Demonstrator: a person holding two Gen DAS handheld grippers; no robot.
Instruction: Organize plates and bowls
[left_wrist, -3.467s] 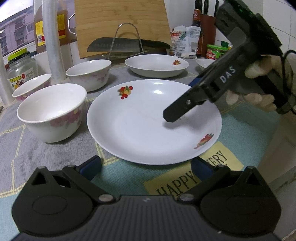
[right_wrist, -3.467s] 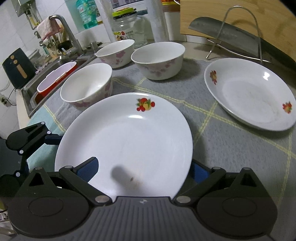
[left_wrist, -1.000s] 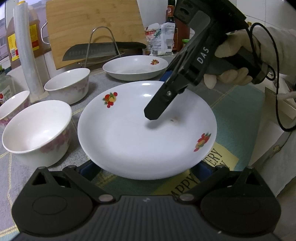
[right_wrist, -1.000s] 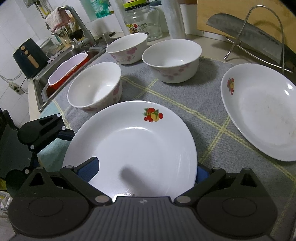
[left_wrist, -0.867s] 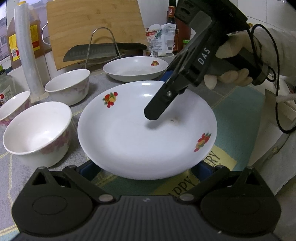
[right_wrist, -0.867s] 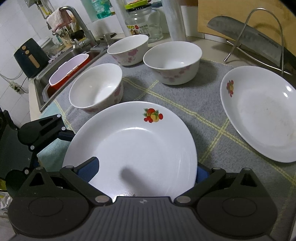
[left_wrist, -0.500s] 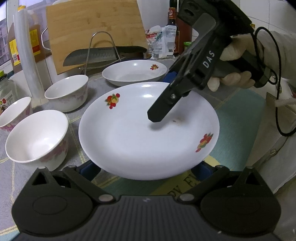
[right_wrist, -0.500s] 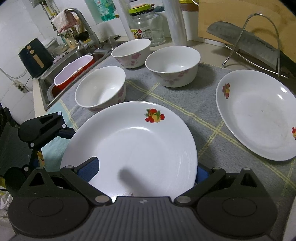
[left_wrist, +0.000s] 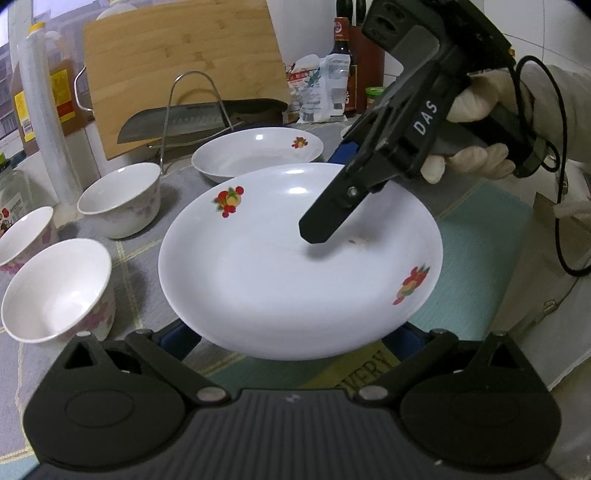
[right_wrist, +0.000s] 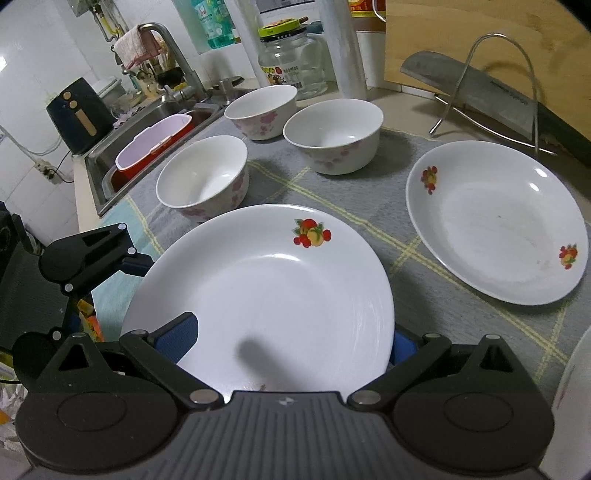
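Observation:
A white plate with fruit prints (left_wrist: 280, 273) hangs in the air above the mat, held at two edges. My left gripper (left_wrist: 295, 332) is shut on its near rim. My right gripper (right_wrist: 291, 343) is shut on its opposite rim; one finger (left_wrist: 332, 218) lies over the plate's inside. The same plate fills the right wrist view (right_wrist: 266, 295). A second fruit-print plate (right_wrist: 495, 221) lies on the grey cloth behind. Three white bowls with pink flowers (right_wrist: 203, 181) (right_wrist: 332, 134) (right_wrist: 260, 110) stand on the cloth to the left.
A knife on a wire stand (left_wrist: 195, 118) and a wooden board (left_wrist: 181, 66) stand at the back. A sink (right_wrist: 147, 144) with a red tub lies left of the bowls. Bottles, a jar (right_wrist: 291, 59) and packets line the wall. Another plate's rim (right_wrist: 576, 373) shows at the right.
Both grippers have lifted the plate off the mat and carried it up and slightly toward the back. The bowls and the other plate have not moved.

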